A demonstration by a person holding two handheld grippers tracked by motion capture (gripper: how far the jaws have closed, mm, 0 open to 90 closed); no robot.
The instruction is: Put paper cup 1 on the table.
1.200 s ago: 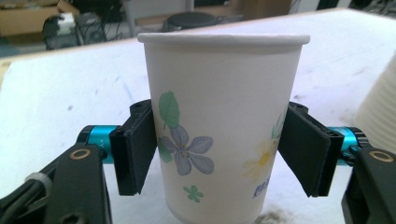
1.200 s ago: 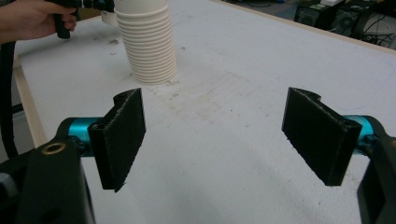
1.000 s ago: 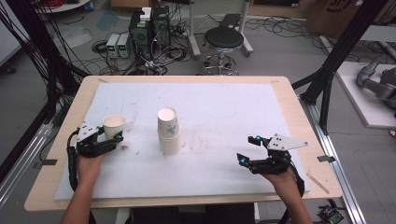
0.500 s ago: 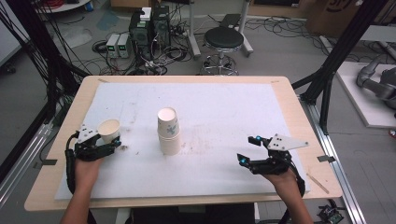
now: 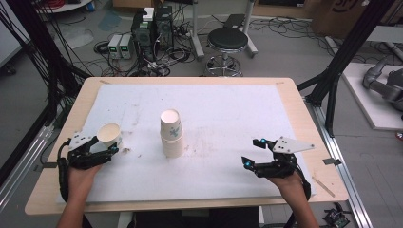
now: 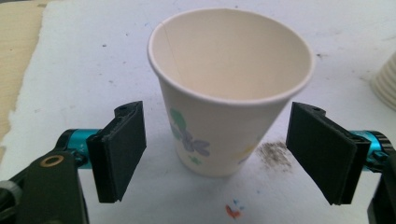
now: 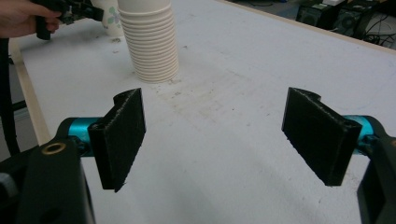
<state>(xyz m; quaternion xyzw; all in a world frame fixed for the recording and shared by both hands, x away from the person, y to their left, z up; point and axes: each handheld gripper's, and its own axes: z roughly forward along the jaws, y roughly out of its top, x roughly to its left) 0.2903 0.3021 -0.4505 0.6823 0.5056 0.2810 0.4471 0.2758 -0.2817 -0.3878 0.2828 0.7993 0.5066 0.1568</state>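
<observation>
Left gripper (image 5: 105,148) at 9 o'clock near the mat's left edge, jaws spread wide around an upright cup (image 6: 229,88), gaps both sides. Cup stack (image 5: 171,133) at centre. Right gripper (image 5: 253,152) at 4 o'clock, wide open, empty; bare mat (image 5: 228,109) ahead.

A black stool (image 5: 227,40) and computer towers (image 5: 153,24) stand beyond the table (image 5: 190,81).

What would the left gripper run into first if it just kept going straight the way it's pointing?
The single paper cup. It stands upright on the white mat between the left gripper's open jaws, clear of both pads, so going straight on would likely bring the gripper body against the cup's near wall.
</observation>
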